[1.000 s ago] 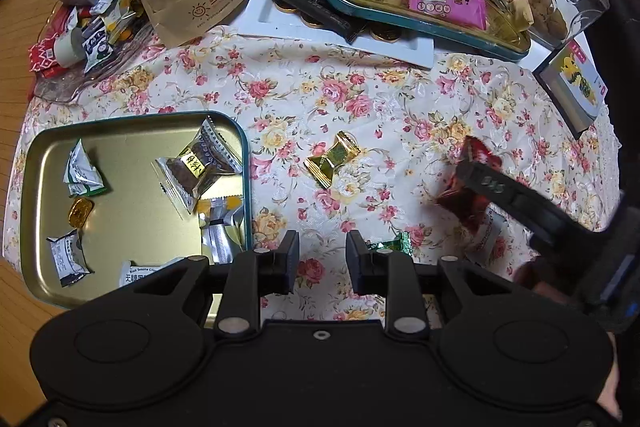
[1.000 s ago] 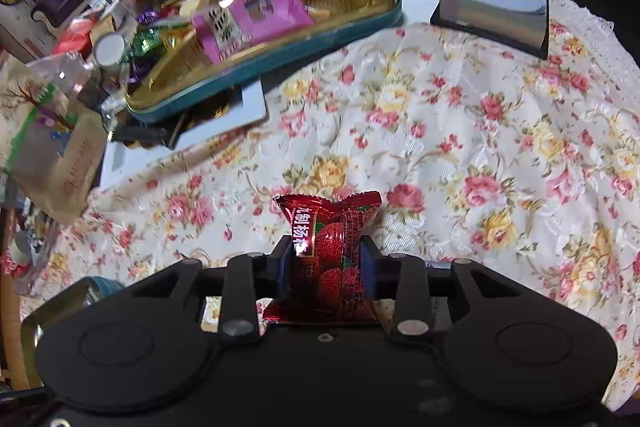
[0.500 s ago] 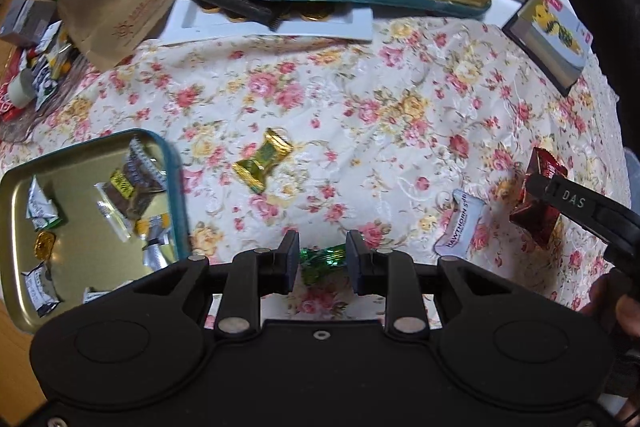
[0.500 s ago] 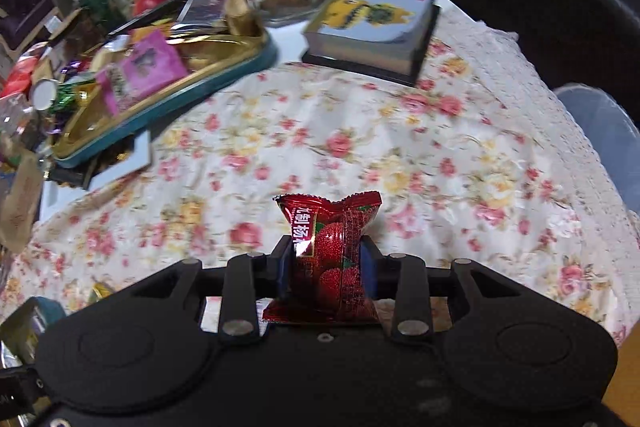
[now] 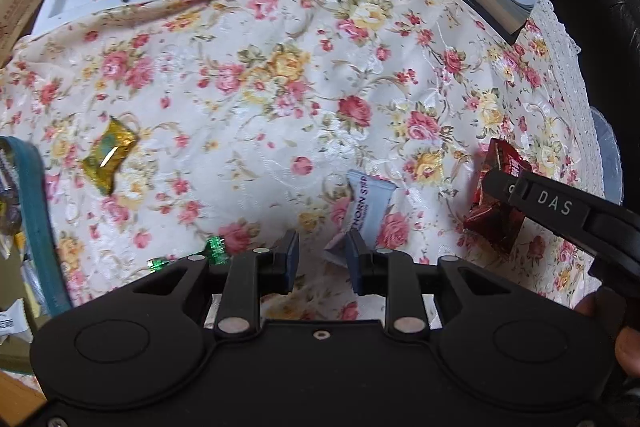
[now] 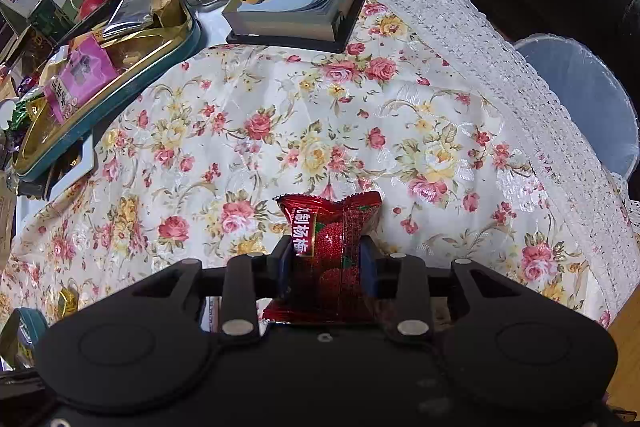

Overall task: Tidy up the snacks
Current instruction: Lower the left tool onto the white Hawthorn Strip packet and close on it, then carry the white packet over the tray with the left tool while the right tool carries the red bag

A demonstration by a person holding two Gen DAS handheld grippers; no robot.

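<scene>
Left wrist view: we find the left gripper (image 5: 322,261) low over the floral tablecloth (image 5: 256,99), jaws parted to a moderate gap and holding nothing. The pale blue sachet (image 5: 366,205) lies just ahead of the right-hand finger, its near corner at or under that fingertip. Its long axis runs away from the jaws, leaning slightly right, so it sits a little right of the jaw centreline. A green twist candy (image 5: 216,249) lies just left of the jaws; a gold-wrapped candy (image 5: 108,155) lies further left, near the teal tray rim (image 5: 36,211). The right gripper (image 5: 496,187) appears at the right edge, carrying a red packet (image 5: 494,215).

Right wrist view: we find the right gripper (image 6: 326,267) clamped on the red packet (image 6: 334,247), which stands upright between the pads, clear of the cloth.

Judgement: the left gripper is the nearer to the sachet and the only free one; a small shift rightward would centre it.
</scene>
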